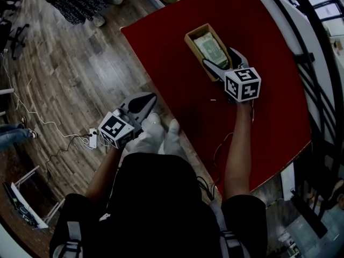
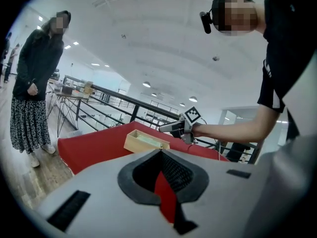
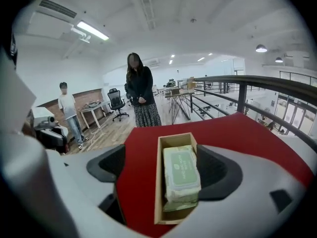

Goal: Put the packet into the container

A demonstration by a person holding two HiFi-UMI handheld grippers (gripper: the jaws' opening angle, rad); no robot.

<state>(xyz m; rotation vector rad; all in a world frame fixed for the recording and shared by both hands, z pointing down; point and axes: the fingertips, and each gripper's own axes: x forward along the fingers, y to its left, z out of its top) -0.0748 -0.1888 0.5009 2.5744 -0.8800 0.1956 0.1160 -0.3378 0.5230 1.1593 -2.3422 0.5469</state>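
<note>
A pale green packet lies flat inside the open wooden container on the red table. My right gripper hovers at the container's near end, jaws spread wide and open. In the right gripper view the packet and the container sit between the jaws of the right gripper, and neither pad presses on the packet. My left gripper hangs off the table's left edge over the floor, close to my body. Its jaws meet at the tip, with nothing in the left gripper. The left gripper view also shows the container and the right gripper.
The red table ends close to a black railing on the right. Cables trail over the wooden floor on the left. A person stands beyond the table's far end, and another stands further back by desks.
</note>
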